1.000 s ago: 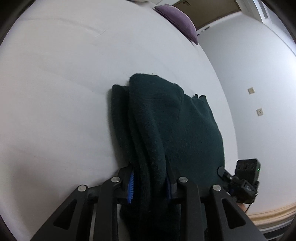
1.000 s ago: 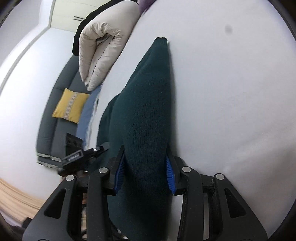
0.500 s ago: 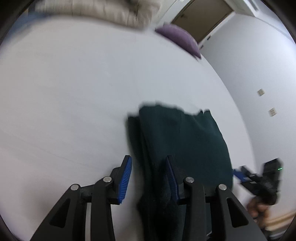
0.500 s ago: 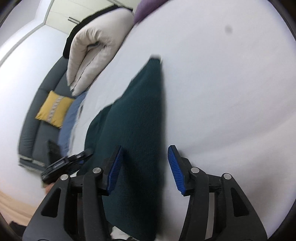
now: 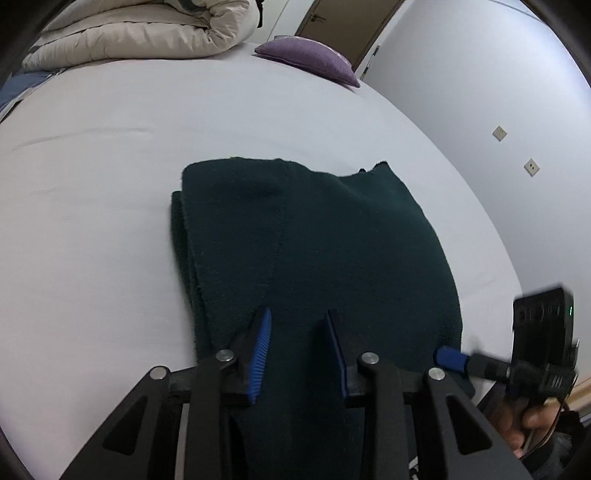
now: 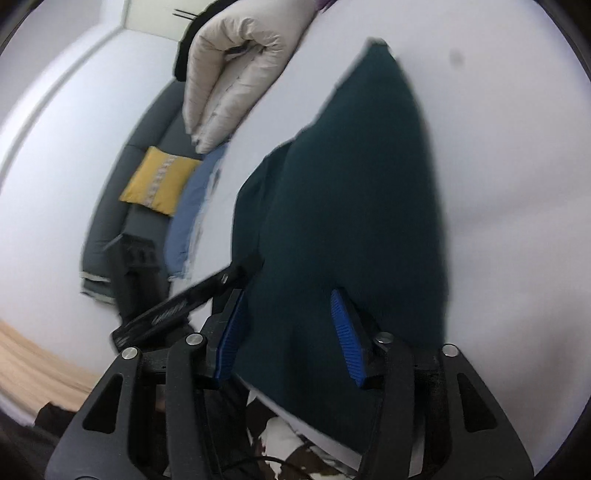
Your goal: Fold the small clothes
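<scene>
A dark green knitted garment (image 5: 314,240) lies folded flat on the white bed (image 5: 110,184), with stacked layers showing along its left edge. My left gripper (image 5: 299,332) hovers over its near edge. Its jaws are closing, but the blue pads stand apart and press on nothing; the cloth lies below them. In the right wrist view the same garment (image 6: 351,192) stretches away. My right gripper (image 6: 288,317) hangs over its near end, jaws also closing, and its pads are clear of the cloth. The right gripper's blue tip (image 5: 450,360) shows at the garment's right corner.
A rolled cream duvet (image 5: 140,33) and a purple pillow (image 5: 310,59) lie at the bed's far end. A grey sofa with a yellow cushion (image 6: 159,179) stands beyond the bed's left side. A blue cloth (image 6: 192,214) lies on that edge. A white wall (image 5: 498,133) runs close on the right.
Both grippers were shut on the garment's near edge. They let go and drew back and up, and the garment now lies flat.
</scene>
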